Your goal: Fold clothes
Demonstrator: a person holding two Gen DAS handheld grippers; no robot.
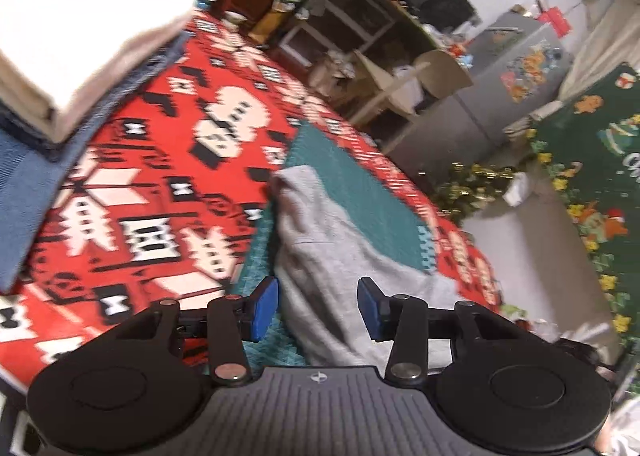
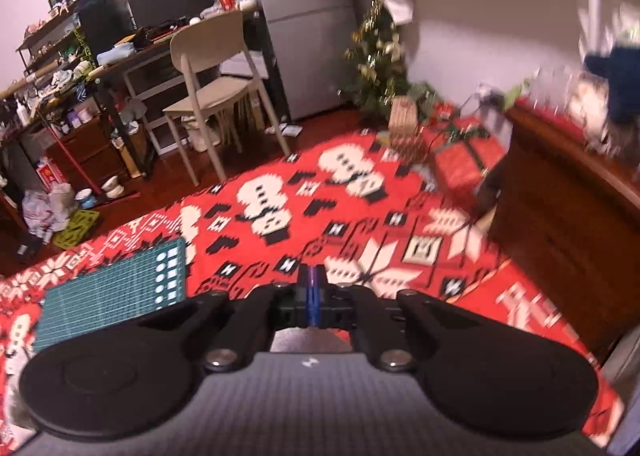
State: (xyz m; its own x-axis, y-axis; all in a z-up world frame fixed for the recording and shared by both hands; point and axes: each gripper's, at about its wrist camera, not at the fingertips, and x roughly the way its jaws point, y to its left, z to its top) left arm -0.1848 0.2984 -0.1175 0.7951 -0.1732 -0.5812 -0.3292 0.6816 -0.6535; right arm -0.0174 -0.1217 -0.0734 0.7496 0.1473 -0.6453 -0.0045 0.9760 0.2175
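Observation:
A crumpled grey garment (image 1: 320, 240) lies on a green cutting mat (image 1: 360, 191), on a red patterned blanket (image 1: 140, 183). My left gripper (image 1: 318, 308) hovers at the garment's near end. It is open, and its blue pads (image 1: 264, 308) stand apart on either side of the cloth without pressing it. At the upper left is a folded stack with a white piece (image 1: 80, 35) on top of blue denim (image 1: 32, 183). In the right wrist view my right gripper (image 2: 313, 296) is shut above the blanket (image 2: 360, 215), with nothing visible between its pads. The mat's corner (image 2: 116, 288) lies to its left.
A beige chair (image 2: 212, 95), a cluttered desk (image 2: 120, 55) and a grey fridge (image 2: 304, 35) stand beyond the blanket. A small Christmas tree (image 2: 376, 59) and a red gift box (image 2: 464, 163) sit at the back right. A dark wooden cabinet (image 2: 560, 236) borders the blanket's right side.

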